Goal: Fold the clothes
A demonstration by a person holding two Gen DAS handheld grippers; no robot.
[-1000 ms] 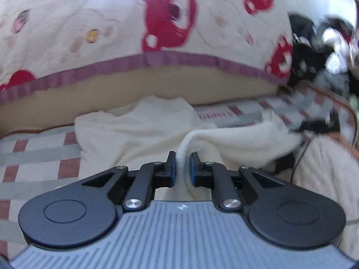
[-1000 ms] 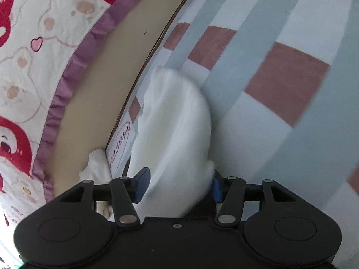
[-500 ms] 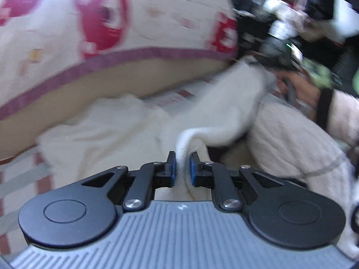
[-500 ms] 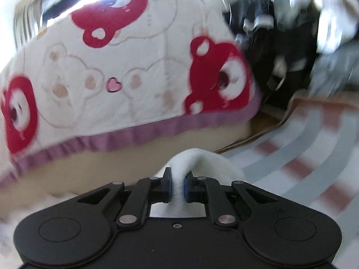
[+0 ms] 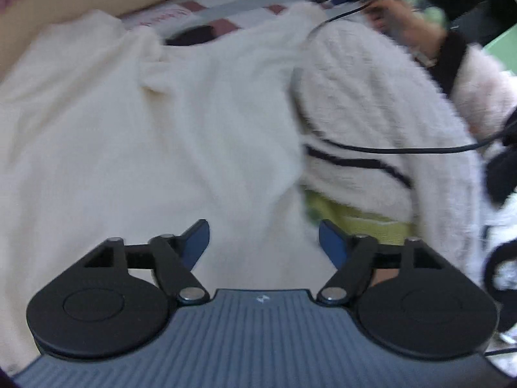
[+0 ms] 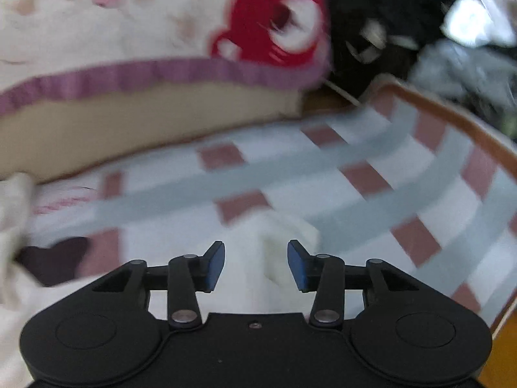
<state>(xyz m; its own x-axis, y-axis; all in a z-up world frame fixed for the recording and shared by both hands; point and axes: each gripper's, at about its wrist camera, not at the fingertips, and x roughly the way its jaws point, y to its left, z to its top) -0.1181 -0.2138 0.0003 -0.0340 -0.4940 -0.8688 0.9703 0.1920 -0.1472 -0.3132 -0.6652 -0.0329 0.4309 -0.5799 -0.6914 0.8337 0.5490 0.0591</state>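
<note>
Both grippers have let go since half a second ago, when each pinched a ridge of the cream fleece garment point(image 5: 155, 135). Now the left gripper point(image 5: 264, 241) has just been opening and its blue pads stand wide apart above the cloth, gripping nothing. The right gripper point(image 6: 256, 263) has likewise just been opening; a fold of the garment point(image 6: 281, 242) sits between its parted pads, which do not press on it.

Only the left wrist view shows the bulk of the garment, spread wide across the checked bed sheet point(image 5: 226, 8) with a dark neck opening near the top. It alone also shows the person's fuzzy white sleeve point(image 5: 381, 97) just right of the garment, a hand point(image 5: 400, 22) at the upper right, and a thin black cable point(image 5: 404, 150) crossing the sleeve.

Only the right wrist view shows the bear-print blanket point(image 6: 145, 26) with its purple trim, the open stretch of sheet point(image 6: 371, 174), and a dark pile of clothes point(image 6: 420, 32) beyond the bed's edge.
</note>
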